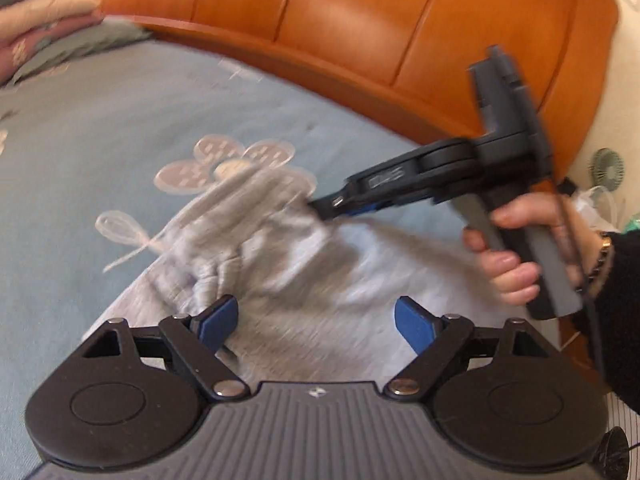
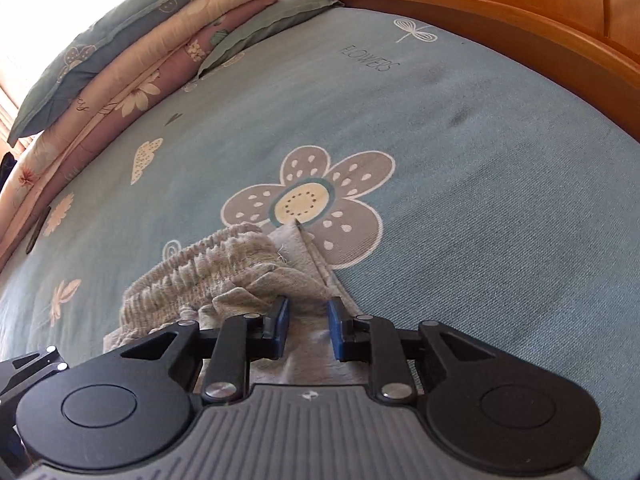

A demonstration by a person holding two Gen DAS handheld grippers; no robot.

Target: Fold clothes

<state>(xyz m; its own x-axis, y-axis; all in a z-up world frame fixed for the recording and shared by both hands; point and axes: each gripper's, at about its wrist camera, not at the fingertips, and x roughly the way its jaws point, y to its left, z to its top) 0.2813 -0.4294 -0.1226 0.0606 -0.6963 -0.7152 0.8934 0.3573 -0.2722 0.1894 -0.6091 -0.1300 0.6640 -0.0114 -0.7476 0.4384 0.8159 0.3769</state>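
In the left wrist view, the left gripper sits nearest, its blue pads spread wide with nothing between them, over a grey garment lying blurred on the blue bedspread. Beyond it, a hand holds the right gripper, tips at the cloth; from here I cannot tell its state. A wooden headboard runs behind.

In the right wrist view, the right gripper has its pads apart, with a gap, garment under and between them, not pinched. The ribbed waistband bunches just left, beside a printed flower. Pillows are stacked far left.
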